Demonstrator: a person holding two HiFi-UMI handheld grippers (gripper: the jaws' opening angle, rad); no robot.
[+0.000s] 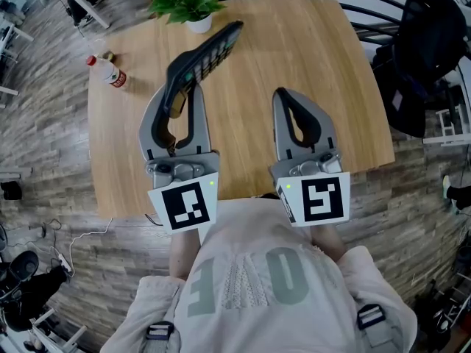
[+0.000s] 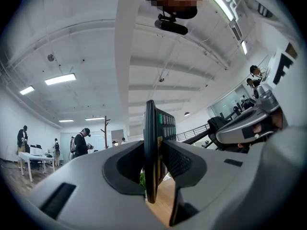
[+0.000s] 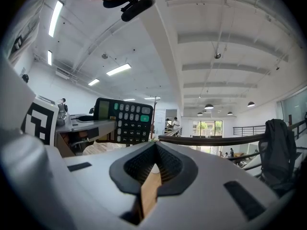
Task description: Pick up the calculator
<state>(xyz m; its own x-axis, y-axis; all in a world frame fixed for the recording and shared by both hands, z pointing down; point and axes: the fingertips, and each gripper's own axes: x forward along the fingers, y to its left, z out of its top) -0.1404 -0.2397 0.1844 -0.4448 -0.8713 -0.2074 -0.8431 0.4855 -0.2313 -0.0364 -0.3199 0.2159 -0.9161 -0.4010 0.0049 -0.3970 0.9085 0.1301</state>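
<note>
**Head view.** The near end of the calculator [image 1: 210, 54] is covered by the jaws of the left gripper [image 1: 184, 88], and its key legends are too small to read. The near edge of the table [image 1: 309, 72] lies hidden behind both grippers and the person's torso. At the table's far edge, the potted plant [image 1: 184, 2] is cut by the picture's top edge. Near the table's left edge, the label of the bottle [image 1: 109, 70] is illegible.

**Left gripper view.** The calculator [image 2: 150, 152] stands edge-on, with its key face largely hidden.

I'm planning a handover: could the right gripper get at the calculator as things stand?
Probably yes. The calculator, clamped in the left gripper, juts out above the table, with nothing between it and the right gripper. That gripper's jaws are shut and empty, so they must open first.
</note>
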